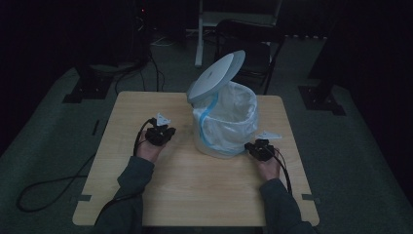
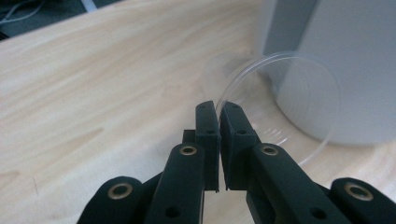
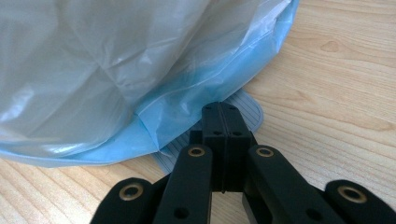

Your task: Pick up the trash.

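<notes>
Bin (image 1: 225,127) sits on the table (image 1: 195,195), right of centre and toward the far edge, lid (image 1: 216,76) tipped up and open toward the far-left. White liner bag (image 1: 234,105) with blue trim (image 1: 208,119) is folded over the rim and hangs down the outside.

My left gripper (image 1: 159,132) is left of the bin, near the middle of the table's left half, held up in my left hand (image 1: 147,148). In the left gripper view, jaws of this gripper (image 2: 218,116) are nearly pressed together, pinching the rim of a clear plastic cup (image 2: 280,100). Cup lies on its side, mouth toward the camera, just beside the bin's base (image 2: 345,70); I can't tell if it touches the bin.

My right gripper (image 1: 258,148) is at the bin's near-right side, low by the base, right hand (image 1: 269,168) behind it. In the right gripper view its jaws (image 3: 224,119) are pressed together with no gap visible. They sit over a ribbed grey pedal (image 3: 247,109) sticking out from under the bag (image 3: 116,70); whether they touch or grip it I can't tell. Blue bag edge (image 3: 187,107) hangs just beside the jaw tips.

Cables run from both grippers back along my sleeves; the left cable (image 1: 53,187) loops off the table's left edge onto the floor.
</notes>
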